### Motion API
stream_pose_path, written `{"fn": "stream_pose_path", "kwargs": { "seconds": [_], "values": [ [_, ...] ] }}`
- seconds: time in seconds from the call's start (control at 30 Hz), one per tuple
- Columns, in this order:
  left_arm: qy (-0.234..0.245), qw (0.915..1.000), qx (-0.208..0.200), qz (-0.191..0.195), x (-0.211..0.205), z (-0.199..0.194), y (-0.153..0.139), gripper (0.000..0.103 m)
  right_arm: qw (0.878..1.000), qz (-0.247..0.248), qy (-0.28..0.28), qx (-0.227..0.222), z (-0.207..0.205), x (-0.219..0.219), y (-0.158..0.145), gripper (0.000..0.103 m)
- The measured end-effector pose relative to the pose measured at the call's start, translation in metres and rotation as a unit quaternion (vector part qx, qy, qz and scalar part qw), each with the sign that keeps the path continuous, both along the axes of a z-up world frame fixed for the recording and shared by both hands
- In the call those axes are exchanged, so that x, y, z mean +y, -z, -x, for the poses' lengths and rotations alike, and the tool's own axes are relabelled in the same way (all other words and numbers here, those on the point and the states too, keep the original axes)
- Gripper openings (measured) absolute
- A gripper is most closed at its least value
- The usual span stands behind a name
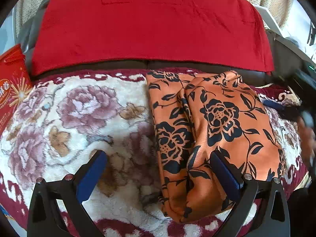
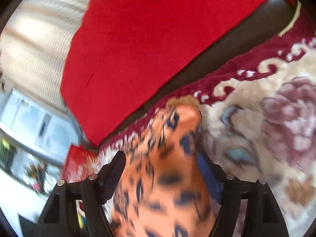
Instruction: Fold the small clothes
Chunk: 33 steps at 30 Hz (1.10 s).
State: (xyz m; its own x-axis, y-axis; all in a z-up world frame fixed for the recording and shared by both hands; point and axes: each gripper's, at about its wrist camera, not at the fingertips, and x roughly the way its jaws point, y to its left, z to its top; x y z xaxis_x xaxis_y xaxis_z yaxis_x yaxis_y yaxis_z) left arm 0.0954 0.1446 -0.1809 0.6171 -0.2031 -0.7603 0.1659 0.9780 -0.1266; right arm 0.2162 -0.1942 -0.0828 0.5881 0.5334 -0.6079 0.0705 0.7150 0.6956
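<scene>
Garment: orange cloth with a black floral print, lying in a folded bundle on the right part of the floral blanket, with a lengthwise crease running from far to near. The surface shows a slight sheen, so the fabric is probably thin, smooth and slippery; it will likely be light and limp, with no stiffness to hold a fold unaided. Take hold at an edge or corner, through all layers, since a pinch on the top layer alone would probably peel it off the bundle.

Left gripper: jaws spread wide, holding nothing. The right blue pad rests over the near part of the garment; the left pad stands over bare blanket.

Right gripper: the view is motion-blurred. The jaws stand apart with the garment running between them. Whether the pads touch the cloth cannot be told.

Blanket: thick plush pile, cream centre with mauve roses, maroon scrolled border. Its nap should grip the smooth cloth and resist sliding.

Far of the blanket, a red cloth with a matt, felt-like surface drapes over a dark backrest. A red printed packet lies at the far left.
</scene>
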Motion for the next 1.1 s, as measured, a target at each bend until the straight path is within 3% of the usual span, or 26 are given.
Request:
{"fn": "stream_pose_path", "kwargs": {
  "seconds": [0.17,0.23,0.27,0.33,0.43,0.53,0.6,0.67,0.73,0.77,0.83,0.97,1.1],
  "values": [
    [-0.017,0.9986,0.050,-0.009,0.004,-0.006,0.021,0.103,0.996,0.063,-0.055,-0.016,0.057,0.016,-0.002,0.074],
    [-0.019,0.9978,0.062,-0.016,0.002,-0.008,0.028,0.103,0.991,0.111,-0.074,0.003,0.072,0.031,0.016,0.062],
    [-0.017,0.9977,0.062,-0.017,0.003,-0.008,0.028,0.103,0.986,0.137,-0.091,0.028,0.077,0.039,0.034,0.060],
    [-0.015,0.9982,0.055,-0.018,0.004,-0.008,0.024,0.103,0.990,0.110,-0.080,0.035,0.081,0.035,0.048,0.060],
    [-0.019,0.9992,0.035,-0.009,0.008,-0.006,0.015,0.103,0.992,0.103,-0.064,0.038,0.077,0.027,0.035,0.060],
    [-0.036,0.9993,0.010,0.005,0.015,-0.007,0.004,0.103,0.986,0.155,-0.055,-0.028,0.078,0.029,-0.004,0.060],
    [-0.044,0.9987,0.004,0.025,0.019,-0.010,-0.001,0.103,0.985,0.151,-0.055,-0.064,0.075,0.033,-0.028,0.060],
    [-0.047,0.9985,0.014,0.025,0.016,-0.014,0.003,0.103,0.984,0.153,-0.063,-0.068,0.064,0.042,-0.038,0.060],
    [-0.047,0.9984,0.031,-0.004,0.007,-0.018,0.012,0.103,0.982,0.166,-0.072,-0.056,0.044,0.052,-0.033,0.050],
    [-0.044,0.9981,0.038,-0.020,0.002,-0.021,0.018,0.103,0.979,0.185,-0.080,-0.024,0.029,0.061,-0.021,0.040],
    [-0.038,0.9974,0.039,-0.047,-0.005,-0.019,0.023,0.103,0.978,0.190,-0.078,0.029,0.005,0.071,0.007,0.039],
    [-0.033,0.9976,0.031,-0.052,-0.004,-0.016,0.022,0.103,0.984,0.164,-0.064,0.012,-0.003,0.069,-0.007,0.039],
    [-0.035,0.9977,0.035,-0.047,-0.002,-0.019,0.023,0.103,0.985,0.149,-0.089,-0.022,-0.014,0.086,-0.019,0.039]
  ]
}}
